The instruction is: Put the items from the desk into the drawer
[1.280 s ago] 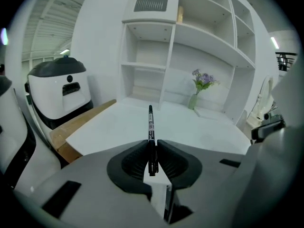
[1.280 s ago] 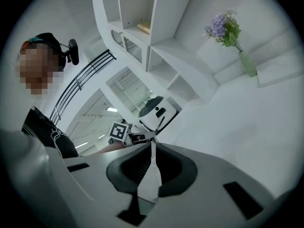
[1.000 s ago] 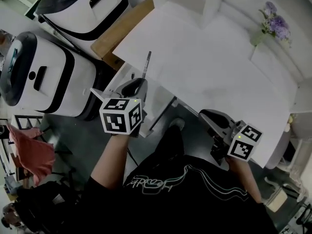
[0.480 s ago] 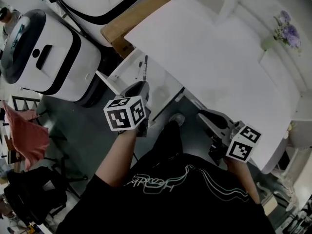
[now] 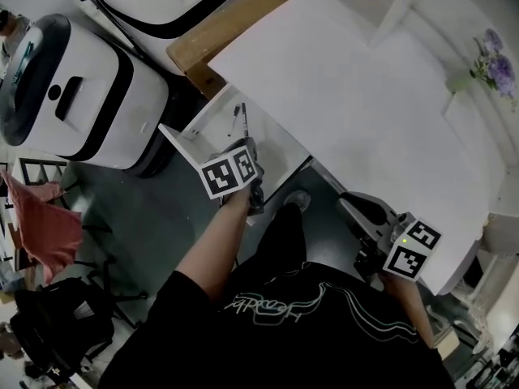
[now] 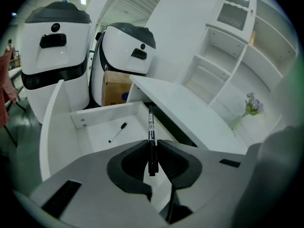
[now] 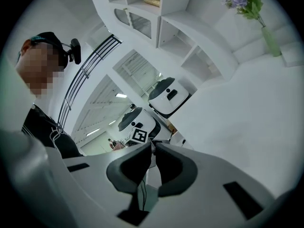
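- Over the open drawer (image 6: 102, 114), the left gripper (image 6: 152, 144) is clamped on a pen (image 6: 151, 125): a slim black stick with a pale printed label round its barrel.
- Pen position: it runs lengthwise between the two dark, rounded, matt pads. Its back end sits in the hollow behind them. Its front end sticks out past the tips toward the drawer's far corner, under the tabletop (image 6: 190, 113) edge.
- Drawer: a white, smooth, flat-walled box. A second pen (image 6: 117, 132), also thin and black, lies loose on its floor, well apart from the held one.
- Tabletop: a white, plain, matt slab with a straight edge.
- Right gripper (image 7: 153, 146): pads drawn together with nothing between them. In the head view it sits near the tabletop's near edge.
- Surroundings: two rounded white machines (image 5: 73, 87) with glossy black bands stand beyond the drawer, a brown cardboard box (image 6: 114, 87) between them. Purple flowers (image 6: 251, 106) stand at the tabletop's far side, below a white shelf unit (image 6: 228, 56).
- Change from a second ago: the left gripper has moved from in front of the drawer to above it, and its marker cube has rolled. The grip on the pen is unchanged. The right gripper has kept roughly its place.
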A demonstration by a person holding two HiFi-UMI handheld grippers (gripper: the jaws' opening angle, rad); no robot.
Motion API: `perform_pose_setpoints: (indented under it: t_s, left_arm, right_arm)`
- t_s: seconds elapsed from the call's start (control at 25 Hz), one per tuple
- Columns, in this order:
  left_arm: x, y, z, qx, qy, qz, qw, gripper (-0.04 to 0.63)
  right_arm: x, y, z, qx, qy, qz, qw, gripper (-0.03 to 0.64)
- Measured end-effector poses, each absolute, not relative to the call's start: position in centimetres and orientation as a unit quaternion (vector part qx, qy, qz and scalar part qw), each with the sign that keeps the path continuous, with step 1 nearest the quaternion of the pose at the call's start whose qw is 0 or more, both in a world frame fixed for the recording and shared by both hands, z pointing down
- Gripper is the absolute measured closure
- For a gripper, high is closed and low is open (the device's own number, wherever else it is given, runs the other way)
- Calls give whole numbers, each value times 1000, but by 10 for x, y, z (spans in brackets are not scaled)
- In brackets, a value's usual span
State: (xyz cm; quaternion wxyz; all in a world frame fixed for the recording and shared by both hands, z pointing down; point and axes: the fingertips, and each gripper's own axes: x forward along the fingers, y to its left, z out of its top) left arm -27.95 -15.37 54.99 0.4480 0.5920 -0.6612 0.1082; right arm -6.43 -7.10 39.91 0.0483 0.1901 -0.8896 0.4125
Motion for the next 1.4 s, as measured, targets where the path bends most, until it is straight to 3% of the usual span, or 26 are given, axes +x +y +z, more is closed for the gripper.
perform_pose_setpoints:
  t_s: [0.88,1.16,1.4]
  left_arm:
    - [-300,-197,716,517,-633,232,528,520]
    - [-294,-202,697,526,-628,172,547,359]
    - [-273,-197,611,585,-620,91,515,342]
  right_arm:
    - [-56,-168,442,231,-861,449,56,560]
    - [-43,-158,431,241,-865,439,43,560]
    - [-35,-123,406,239,-874,421,29,560]
